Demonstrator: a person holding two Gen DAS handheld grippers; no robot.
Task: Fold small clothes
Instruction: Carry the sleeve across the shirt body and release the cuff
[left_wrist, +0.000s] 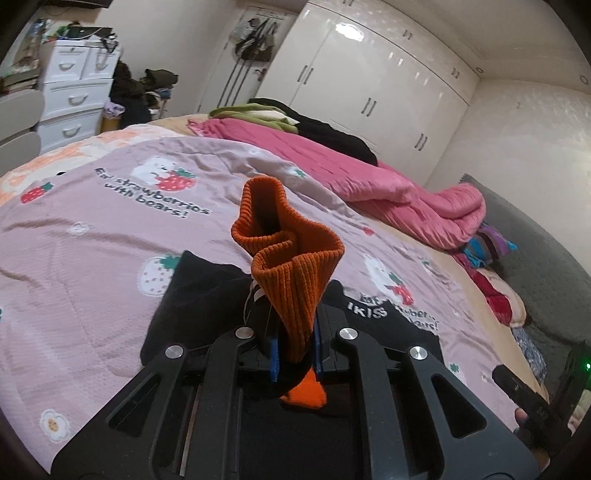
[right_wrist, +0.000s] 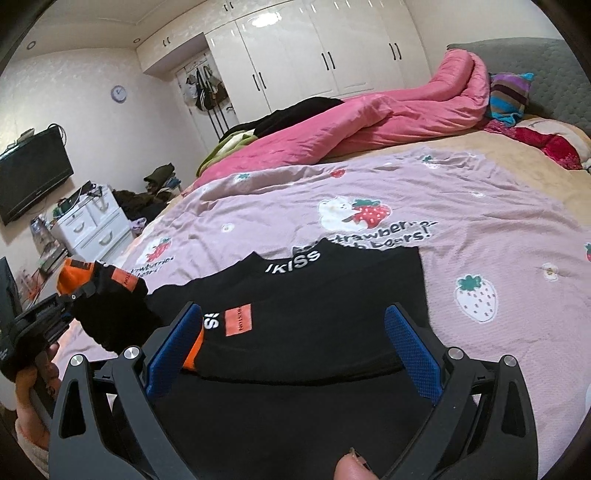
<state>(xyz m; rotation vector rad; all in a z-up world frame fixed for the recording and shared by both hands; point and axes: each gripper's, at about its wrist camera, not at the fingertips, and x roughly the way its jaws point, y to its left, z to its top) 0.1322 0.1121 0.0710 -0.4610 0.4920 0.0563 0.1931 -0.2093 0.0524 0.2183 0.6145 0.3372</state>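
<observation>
Above the black garment (right_wrist: 314, 314) spread on the strawberry-print bedcover (right_wrist: 480, 229), the left gripper (left_wrist: 295, 350) pinches a limp orange-cuffed sock (left_wrist: 291, 266) mid-length, right gripper (right_wrist: 295, 347) spread; soft, light knit, best gripped by its cuff.

Garment (right_wrist: 314, 325) flat on the bed (right_wrist: 480, 229), quilt (right_wrist: 369, 122) behind it, wardrobe (right_wrist: 314, 48) beyond, drawers (right_wrist: 92, 225) left of the bed

Dim indoor light, wardrobe glare, fisheye warping.
</observation>
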